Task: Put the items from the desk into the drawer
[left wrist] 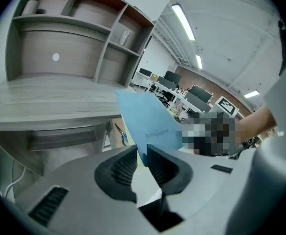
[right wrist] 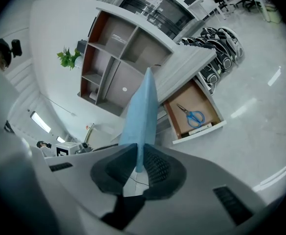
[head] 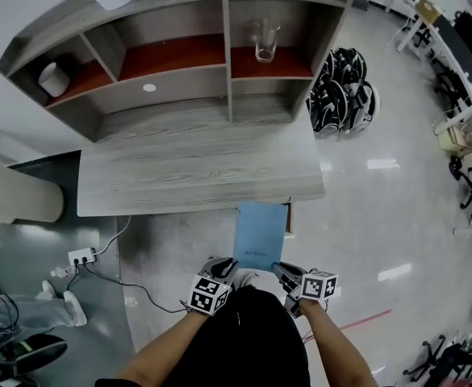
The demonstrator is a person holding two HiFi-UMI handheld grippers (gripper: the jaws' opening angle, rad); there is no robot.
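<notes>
The grey wood desk stood on a glossy floor, and just off its near edge, above its open drawer containing blue scissors, a blue notebook was clamped at its near corners by the left gripper and right gripper.

Matt grey wood-grain tabletop; glossy pale floor; matt blue paper notebook; ribbed black fingers.
</notes>
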